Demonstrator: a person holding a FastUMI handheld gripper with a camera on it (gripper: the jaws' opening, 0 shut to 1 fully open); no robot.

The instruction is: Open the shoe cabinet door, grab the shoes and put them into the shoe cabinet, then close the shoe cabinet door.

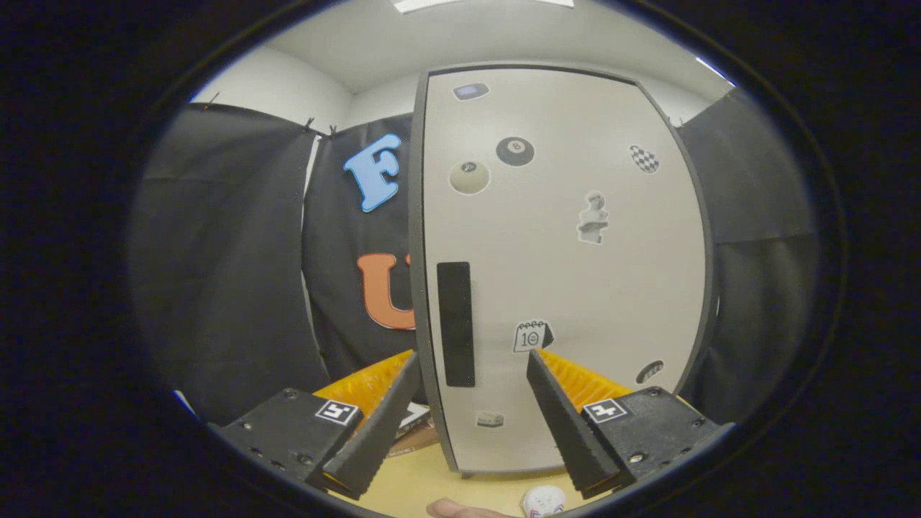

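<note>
The shoe cabinet door (pixel 568 273) fills the frame's centre, closed, its dark handle (pixel 455 324) near the left edge. The gripper (pixel 471 378) hangs before it, fingers spread and empty. Hooking the handle squarely should swing it open. At bottom centre, a white shoe (pixel 543 501), perhaps, is cut off.

The gripper view looks forward along the spread fingers (pixel 394 424), low and near, facing the shoe cabinet door (pixel 568 273).
</note>
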